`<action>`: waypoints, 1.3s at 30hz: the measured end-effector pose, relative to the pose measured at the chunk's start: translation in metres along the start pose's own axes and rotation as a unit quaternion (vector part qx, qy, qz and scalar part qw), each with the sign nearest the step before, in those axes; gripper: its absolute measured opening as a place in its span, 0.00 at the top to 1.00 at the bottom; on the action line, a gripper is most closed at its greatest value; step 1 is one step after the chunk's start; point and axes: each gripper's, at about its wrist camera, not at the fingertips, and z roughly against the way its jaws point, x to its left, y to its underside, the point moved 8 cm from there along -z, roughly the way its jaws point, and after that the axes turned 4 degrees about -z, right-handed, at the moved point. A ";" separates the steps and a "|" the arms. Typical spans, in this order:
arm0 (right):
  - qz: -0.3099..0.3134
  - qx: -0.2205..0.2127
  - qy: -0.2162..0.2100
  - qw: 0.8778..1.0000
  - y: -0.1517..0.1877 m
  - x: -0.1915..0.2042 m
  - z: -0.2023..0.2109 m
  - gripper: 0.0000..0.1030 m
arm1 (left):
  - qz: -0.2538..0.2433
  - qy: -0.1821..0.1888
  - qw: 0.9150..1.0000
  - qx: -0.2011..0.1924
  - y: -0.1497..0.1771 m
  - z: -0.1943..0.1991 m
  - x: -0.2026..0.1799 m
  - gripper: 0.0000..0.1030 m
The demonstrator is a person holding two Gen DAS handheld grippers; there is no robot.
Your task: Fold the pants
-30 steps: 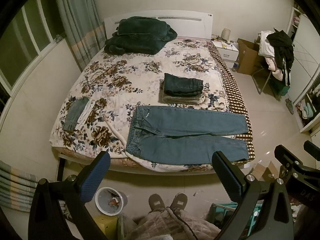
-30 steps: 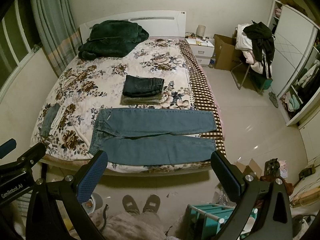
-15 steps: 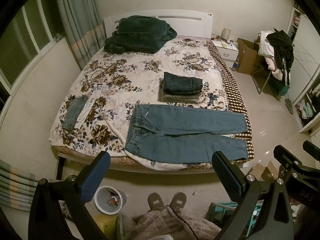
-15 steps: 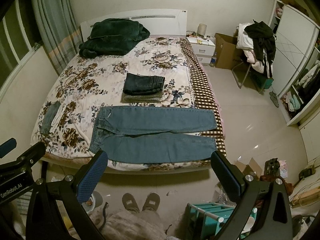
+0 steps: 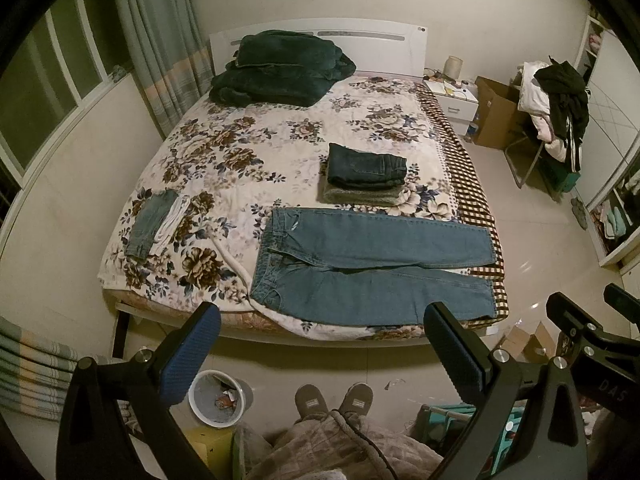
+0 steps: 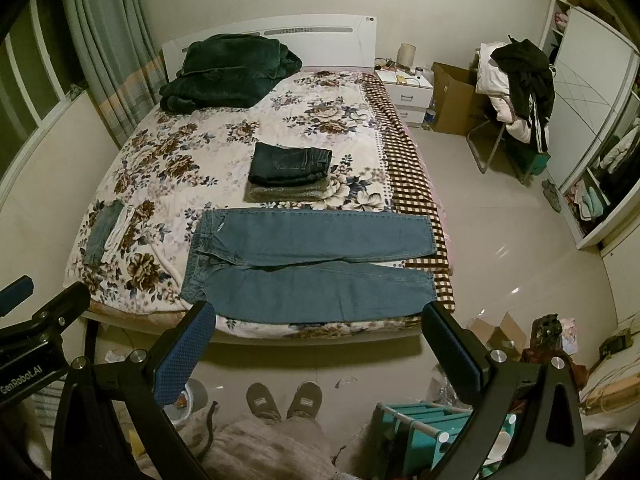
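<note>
Jeans flat on the bed, both claws spread

Left wrist view: our left claw (image 5: 320, 344) hangs spread and empty above the floor, short of the bed (image 5: 240, 148). Blue jeans (image 5: 372, 268) lie flat along its near edge, waistband left.

Right wrist view: our right claw (image 6: 318, 340) gapes empty too; folded pants (image 6: 290, 174) sit stacked just beyond the jeans (image 6: 312, 264).

Both wrist cameras look down from high at the foot side of the bed (image 5: 208, 168), well back, the left one set further left, sharing the spread jeans (image 6: 308, 264), the folded stack (image 6: 290, 176) and the person's slippers (image 5: 334, 398).
</note>
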 end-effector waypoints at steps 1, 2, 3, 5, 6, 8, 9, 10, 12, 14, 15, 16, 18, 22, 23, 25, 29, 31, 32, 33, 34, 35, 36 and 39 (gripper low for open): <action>0.001 0.000 0.001 1.000 -0.001 0.001 0.000 0.00 | 0.000 0.001 1.000 0.000 0.000 0.000 0.000 0.00; 0.001 0.000 0.001 1.000 -0.002 0.001 0.000 0.00 | 0.001 0.001 1.000 0.000 -0.001 0.002 0.000 0.00; 0.001 0.000 0.000 1.000 0.000 0.000 0.000 0.00 | 0.000 0.000 1.000 0.000 0.000 0.000 0.000 0.00; 0.001 0.000 0.001 1.000 -0.002 0.001 0.000 0.00 | 0.000 0.002 1.000 0.001 0.000 0.000 0.000 0.00; 0.001 0.001 0.001 1.000 -0.002 0.001 0.000 0.00 | 0.000 0.000 1.000 0.000 0.000 0.000 0.000 0.00; 0.001 0.000 0.001 1.000 -0.001 0.001 0.000 0.00 | 0.000 0.001 1.000 0.001 0.000 0.000 0.000 0.00; 0.001 0.000 0.002 1.000 0.000 0.001 -0.001 0.00 | 0.001 0.001 1.000 0.001 0.008 -0.002 -0.004 0.00; 0.001 0.001 0.001 1.000 -0.002 0.002 -0.001 0.00 | 0.001 0.001 1.000 0.001 0.008 -0.001 -0.004 0.00; 0.000 0.002 0.001 1.000 0.000 0.002 0.000 0.00 | 0.001 0.002 1.000 0.002 0.009 -0.002 -0.003 0.00; 0.002 0.002 0.001 1.000 0.002 0.002 -0.003 0.00 | 0.001 0.002 1.000 0.002 0.011 -0.002 -0.004 0.00; 0.002 0.002 0.000 1.000 0.002 0.002 -0.003 0.00 | 0.001 0.002 1.000 0.002 0.011 -0.002 -0.003 0.00; 0.001 0.003 0.000 1.000 0.002 0.002 -0.003 0.00 | 0.001 0.002 1.000 0.003 0.012 -0.001 -0.003 0.00; 0.002 0.006 -0.002 1.000 0.009 0.002 -0.008 0.00 | 0.001 0.002 1.000 0.003 0.012 -0.002 -0.003 0.00; 0.004 0.015 -0.006 1.000 0.015 -0.003 -0.025 0.00 | 0.002 0.002 1.000 0.005 0.015 -0.002 -0.003 0.00; 0.005 0.017 -0.007 1.000 0.014 -0.004 -0.028 0.00 | 0.003 0.002 1.000 0.006 0.016 -0.002 -0.003 0.00; 0.005 0.018 -0.007 1.000 0.014 -0.004 -0.031 0.00 | 0.005 0.002 1.000 0.008 0.019 -0.001 -0.005 0.00; 0.005 0.019 -0.007 1.000 0.014 -0.005 -0.034 0.00 | 0.006 0.002 1.000 0.014 0.023 -0.003 -0.011 0.00; 0.004 0.019 -0.006 1.000 0.011 -0.006 -0.038 0.00 | 0.010 0.001 1.000 0.012 0.024 -0.003 -0.011 0.00; 0.002 0.019 -0.005 1.000 0.006 -0.007 -0.042 0.00 | 0.011 0.000 1.000 0.010 0.021 -0.009 -0.011 0.00; 0.000 0.016 -0.002 1.000 0.006 -0.010 -0.047 0.00 | 0.013 -0.003 1.000 0.005 0.017 -0.017 -0.011 0.00; -0.002 0.013 0.002 1.000 0.003 -0.011 -0.054 0.00 | 0.014 -0.009 1.000 0.002 0.009 -0.028 -0.011 0.00; -0.003 0.010 0.007 1.000 0.000 -0.012 -0.061 0.00 | 0.015 -0.014 1.000 -0.004 0.003 -0.036 -0.010 0.00; -0.005 0.007 0.015 1.000 -0.007 -0.015 -0.072 0.00 | 0.016 -0.019 1.000 -0.010 -0.002 -0.045 -0.009 0.00; -0.010 0.004 0.030 0.999 -0.025 -0.022 -0.107 0.00 | 0.012 -0.042 0.999 -0.021 -0.019 -0.074 -0.007 0.00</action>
